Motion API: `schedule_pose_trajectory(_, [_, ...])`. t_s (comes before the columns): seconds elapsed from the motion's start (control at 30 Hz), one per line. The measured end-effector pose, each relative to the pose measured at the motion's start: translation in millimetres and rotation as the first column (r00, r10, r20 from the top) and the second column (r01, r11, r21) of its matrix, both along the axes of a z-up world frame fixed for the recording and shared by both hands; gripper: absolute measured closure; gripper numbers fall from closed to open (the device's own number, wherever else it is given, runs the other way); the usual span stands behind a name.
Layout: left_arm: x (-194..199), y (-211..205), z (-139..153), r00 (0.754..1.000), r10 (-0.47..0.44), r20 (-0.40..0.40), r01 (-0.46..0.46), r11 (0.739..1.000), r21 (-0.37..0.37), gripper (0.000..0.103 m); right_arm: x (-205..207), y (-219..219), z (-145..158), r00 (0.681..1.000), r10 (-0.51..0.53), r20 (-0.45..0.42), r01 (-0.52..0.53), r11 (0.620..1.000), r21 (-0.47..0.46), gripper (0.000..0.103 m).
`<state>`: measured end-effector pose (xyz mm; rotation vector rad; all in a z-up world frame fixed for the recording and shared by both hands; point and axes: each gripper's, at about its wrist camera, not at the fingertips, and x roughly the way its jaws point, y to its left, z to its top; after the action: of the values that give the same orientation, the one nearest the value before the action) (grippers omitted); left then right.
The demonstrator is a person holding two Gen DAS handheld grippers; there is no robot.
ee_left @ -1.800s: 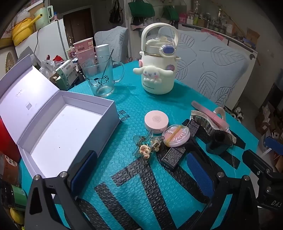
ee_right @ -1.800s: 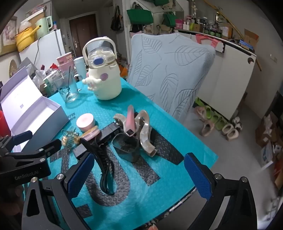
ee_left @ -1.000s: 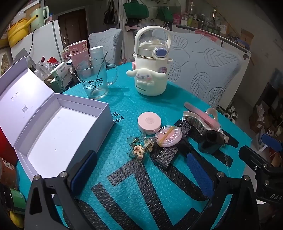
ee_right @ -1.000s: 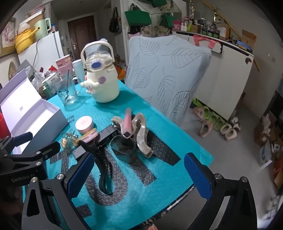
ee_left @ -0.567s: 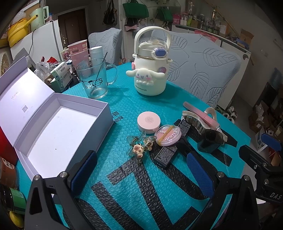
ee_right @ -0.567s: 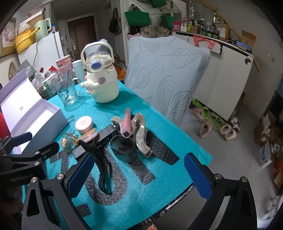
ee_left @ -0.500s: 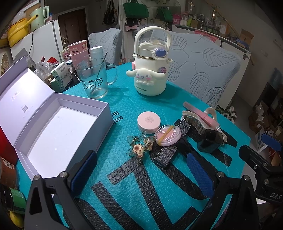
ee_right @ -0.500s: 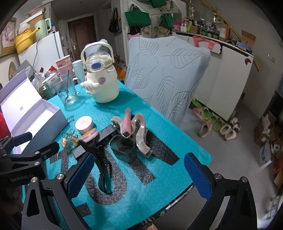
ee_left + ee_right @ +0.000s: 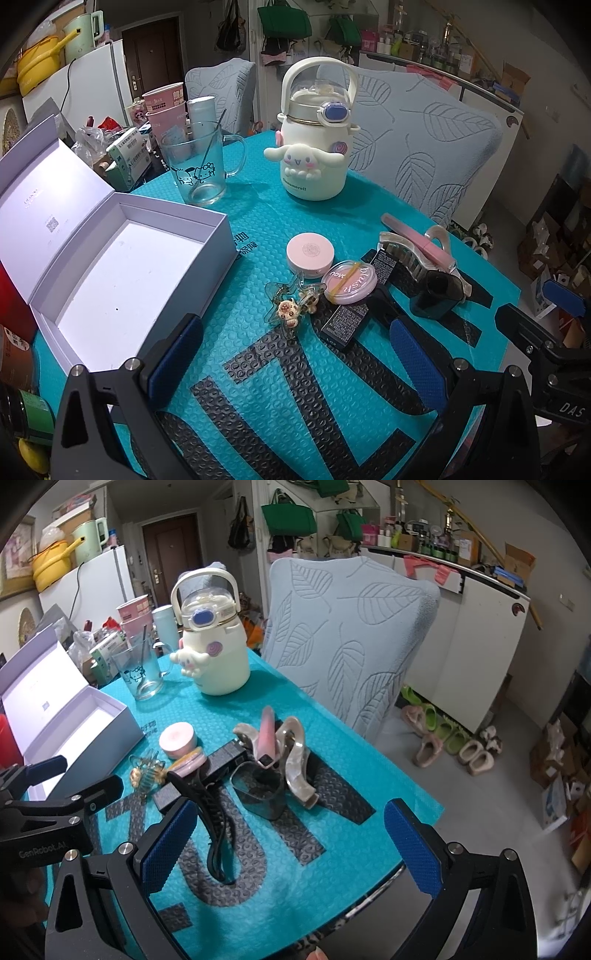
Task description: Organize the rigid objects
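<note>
The blush compact (image 9: 349, 282) covers part of the black box (image 9: 356, 295); the box's label print is too small to read.

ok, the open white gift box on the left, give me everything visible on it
The open white cardboard gift box sits on the left part of the teal bubble-textured mat. It is rectangular with thick rigid walls and a hinged lid tipped back, carrying small grey print and a QR-like mark on its inner face. The interior looks empty, apart from a few tiny dark specks. Its near corner lies behind a blue pad of the left gripper, whose jaws are open and holding nothing. A clear glass mug stands just beyond its far corner.
</note>
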<state>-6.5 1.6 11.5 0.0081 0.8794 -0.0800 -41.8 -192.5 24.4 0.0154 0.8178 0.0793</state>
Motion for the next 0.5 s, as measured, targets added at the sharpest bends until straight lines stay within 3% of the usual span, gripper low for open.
schedule_pose_trajectory(0.5, [-2.6,-0.6,0.9,1.0,0.0,0.003,0.0,1.0,-0.002,0.0,-2.3,2.4,2.9,1.0,0.003,0.005,-0.003,1.0,-0.001,0.0])
